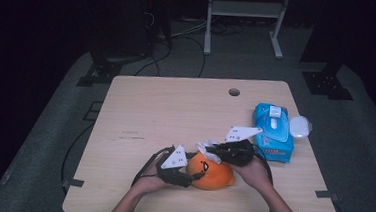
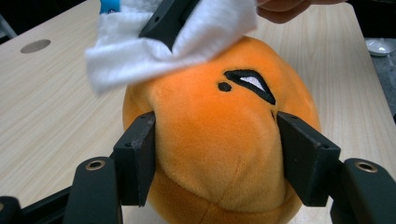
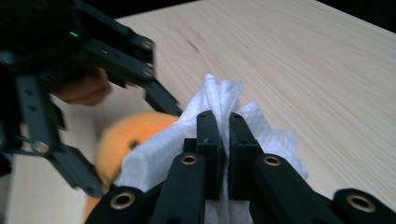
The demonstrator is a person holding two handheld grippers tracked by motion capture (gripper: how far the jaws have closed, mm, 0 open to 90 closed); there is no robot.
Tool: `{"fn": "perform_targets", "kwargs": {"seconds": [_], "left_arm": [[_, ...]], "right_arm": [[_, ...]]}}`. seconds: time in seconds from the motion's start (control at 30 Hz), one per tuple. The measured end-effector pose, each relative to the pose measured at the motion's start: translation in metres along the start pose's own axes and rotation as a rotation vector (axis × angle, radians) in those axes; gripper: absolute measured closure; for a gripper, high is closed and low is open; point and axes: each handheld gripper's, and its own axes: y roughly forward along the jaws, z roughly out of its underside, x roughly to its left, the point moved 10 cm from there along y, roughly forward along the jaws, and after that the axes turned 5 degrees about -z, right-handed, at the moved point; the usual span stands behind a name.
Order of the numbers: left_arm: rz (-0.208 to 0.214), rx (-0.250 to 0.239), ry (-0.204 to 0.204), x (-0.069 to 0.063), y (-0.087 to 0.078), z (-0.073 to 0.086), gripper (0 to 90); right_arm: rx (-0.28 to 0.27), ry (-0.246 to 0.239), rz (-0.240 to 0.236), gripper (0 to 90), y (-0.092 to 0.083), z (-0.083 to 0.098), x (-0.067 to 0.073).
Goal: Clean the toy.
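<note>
An orange plush (image 2: 219, 140) is clamped between the left gripper's (image 2: 217, 154) jaws; a white wipe (image 3: 219, 121), pinched in the right gripper (image 3: 223, 140), is laid on its top.

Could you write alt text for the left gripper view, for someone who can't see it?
Two black jaws squeeze an orange plush toy from either side on a pale wooden table. Above it, the other gripper presses a white wipe onto the toy's top.
</note>
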Motion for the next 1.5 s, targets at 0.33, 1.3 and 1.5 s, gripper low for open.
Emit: {"fn": "perform_targets", "kwargs": {"seconds": [0.33, 1.3, 1.5], "left_arm": [[0.017, -0.004, -0.057, 0.006, -0.001, 0.005, 33.8], [-0.011, -0.002, -0.264, 0.030, 0.001, 0.014, 33.3], [-0.022, 0.000, -0.261, 0.030, 0.000, 0.009, 27.8]], "right_arm": [[-0.011, 0.119, 0.065, 85.0, -0.035, 0.041, -0.028], [-0.077, 0.173, -0.062, 84.9, -0.046, 0.049, 0.009], [-0.081, 0.110, -0.047, 84.9, -0.030, 0.025, 0.005]]}}
